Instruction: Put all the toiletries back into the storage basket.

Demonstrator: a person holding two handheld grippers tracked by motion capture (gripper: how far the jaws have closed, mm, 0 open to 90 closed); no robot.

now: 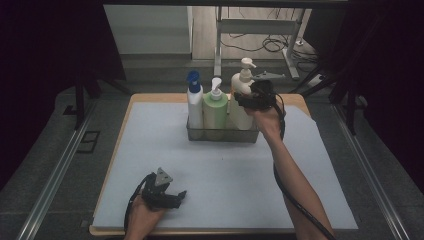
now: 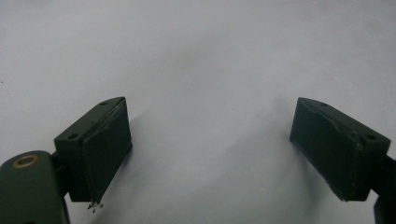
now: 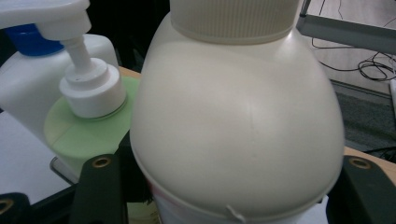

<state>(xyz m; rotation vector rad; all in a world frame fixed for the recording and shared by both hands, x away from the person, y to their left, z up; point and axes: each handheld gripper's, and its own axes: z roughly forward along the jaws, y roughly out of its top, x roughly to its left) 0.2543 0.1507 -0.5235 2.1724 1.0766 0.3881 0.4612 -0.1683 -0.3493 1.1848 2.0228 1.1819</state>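
The right gripper (image 1: 248,98) sits around the shoulder of the cream pump bottle (image 1: 241,102), which stands at the right end of the wire basket (image 1: 222,134) on the pale blue mat (image 1: 220,170). In the right gripper view the cream bottle's body (image 3: 236,126) bulges between the two jaws, which look pressed to its sides at a middling width. The risk here is the rounded, smooth shoulder: a grip this high could slip as the bottle lifts, or tilt it into the green pump bottle (image 1: 215,107) just beside it, with the blue-capped white bottle (image 1: 194,102) next along. The left gripper (image 1: 170,196) rests low on the mat near the front edge, jaws spread wide, nothing between them.
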